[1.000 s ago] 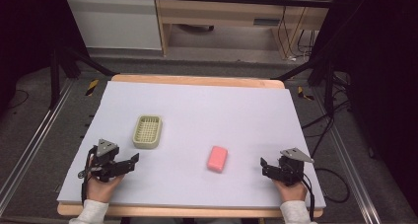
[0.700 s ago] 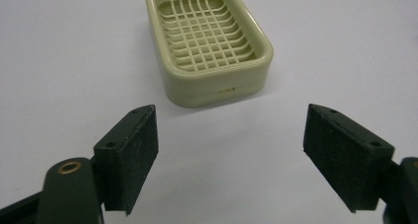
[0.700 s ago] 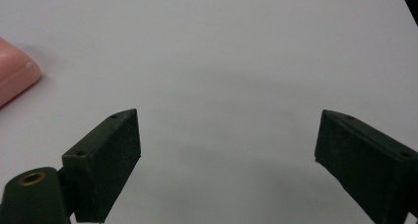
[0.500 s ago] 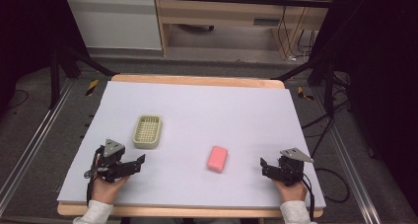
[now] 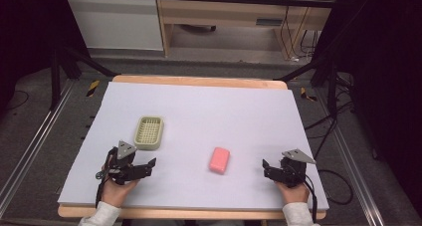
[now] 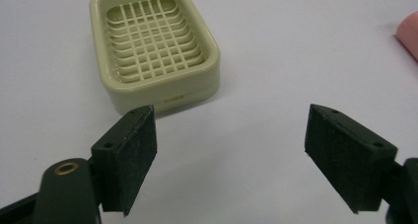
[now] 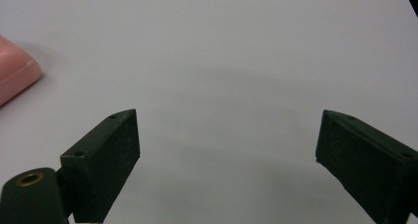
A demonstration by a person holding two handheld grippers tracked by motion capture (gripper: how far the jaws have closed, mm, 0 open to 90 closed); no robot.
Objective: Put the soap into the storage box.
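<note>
The left gripper's (image 5: pixel 149 164) fingers (image 6: pixel 129 157) stand wide apart with nothing between them, only bare pale tabletop (image 6: pixel 256 110) showing in the gap. Just beyond the left-hand finger in the left gripper view sits a cream soap dish (image 6: pixel 153 46) with a slatted grid floor, apart from the finger and resting flat. At the far right edge of that view a corner of a pink soap bar (image 6: pixel 409 34) comes in.

The right gripper's (image 5: pixel 266 167) fingers (image 7: pixel 106 162) are likewise spread wide and hold nothing; plain tabletop lies between and ahead of them. The pink soap bar (image 7: pixel 12 81) shows at the left edge of the right gripper view, well clear of the fingers.

From the high view, the left gripper sits near the tabletop's front left corner, held in a hand (image 5: pixel 119 188) with a light sleeve (image 5: pixel 99 216), and the soap dish (image 5: pixel 149 133) lies just beyond it, toward the middle of the left half. The soap bar (image 5: pixel 219 159) lies flat near the front edge, roughly midway between the two grippers, apart from both and from the dish. The right gripper rests near the front right corner, a grey three-cornered plate (image 5: pixel 298 156) on top and a cable (image 5: pixel 333 186) trailing off the right edge of the tabletop.
</note>
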